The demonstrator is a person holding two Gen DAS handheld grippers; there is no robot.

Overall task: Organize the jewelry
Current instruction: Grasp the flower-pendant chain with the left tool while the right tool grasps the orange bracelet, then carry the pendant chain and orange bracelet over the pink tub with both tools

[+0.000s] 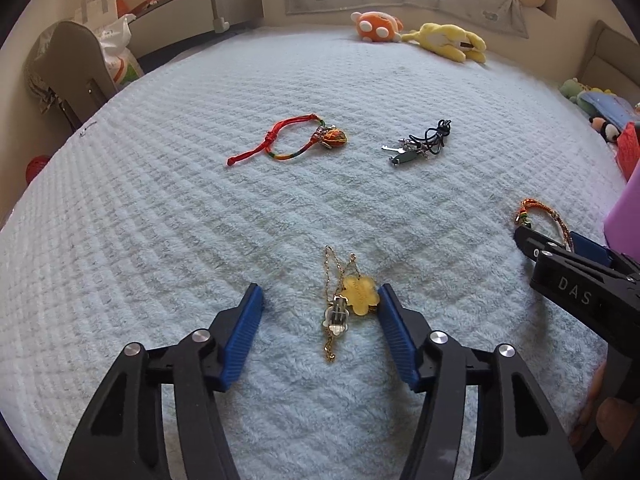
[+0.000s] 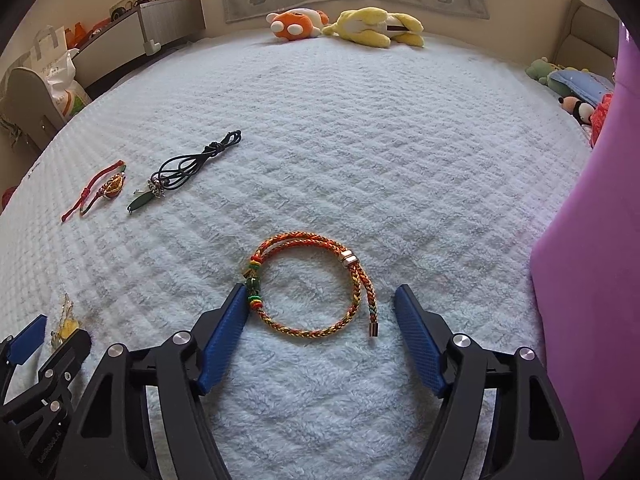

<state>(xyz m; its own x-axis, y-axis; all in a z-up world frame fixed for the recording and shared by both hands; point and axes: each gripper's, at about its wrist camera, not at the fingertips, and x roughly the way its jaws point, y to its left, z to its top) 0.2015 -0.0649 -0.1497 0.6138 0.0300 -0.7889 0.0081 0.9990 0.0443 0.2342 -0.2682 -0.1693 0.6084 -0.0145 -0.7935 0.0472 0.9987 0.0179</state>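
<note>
My left claw (image 1: 320, 306) and right claw (image 2: 320, 306) look alike: black plastic arms with round silver screws, ribbed blue pads (image 1: 242, 334) inside each finger, white lettering along one side.

Four pieces are lying apart on the bed (image 1: 160, 240): the pendant necklace (image 1: 352, 300) nearest, the braided bracelet (image 2: 316, 292) to its right, the cord bracelet (image 1: 296, 140) and corded pendant (image 1: 420, 144) behind.

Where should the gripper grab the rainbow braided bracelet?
Grab the braided bracelet at its beaded side, coming from above. It lies flat on the blanket, so the right gripper must pinch across one strand; the beads by the left fingertip give something thicker to clamp.
</note>
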